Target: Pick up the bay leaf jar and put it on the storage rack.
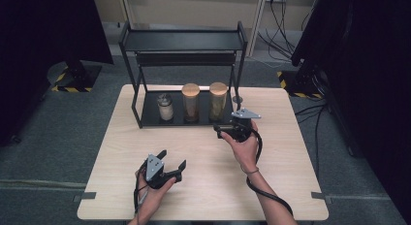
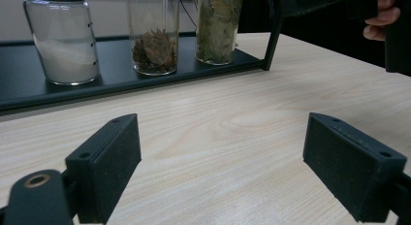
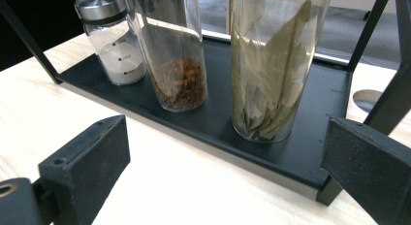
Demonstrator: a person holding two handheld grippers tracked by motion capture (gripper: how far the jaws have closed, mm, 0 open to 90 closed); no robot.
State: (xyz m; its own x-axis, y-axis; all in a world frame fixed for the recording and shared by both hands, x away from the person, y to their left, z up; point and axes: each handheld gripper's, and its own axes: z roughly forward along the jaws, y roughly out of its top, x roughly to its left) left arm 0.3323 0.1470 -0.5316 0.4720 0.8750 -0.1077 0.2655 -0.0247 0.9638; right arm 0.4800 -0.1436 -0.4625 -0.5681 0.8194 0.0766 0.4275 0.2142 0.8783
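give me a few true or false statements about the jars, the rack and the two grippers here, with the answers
1. Three jars stand on the rack's bottom shelf. True.
2. The right gripper is shut on the bay leaf jar. False: its jaws are open and short of the jar.
3. The short jar with the metal lid holds something white. True.
4. The left gripper holds a jar. False: it is open over bare table.
5. The rack's top shelf carries a jar. False: nothing stands on it.
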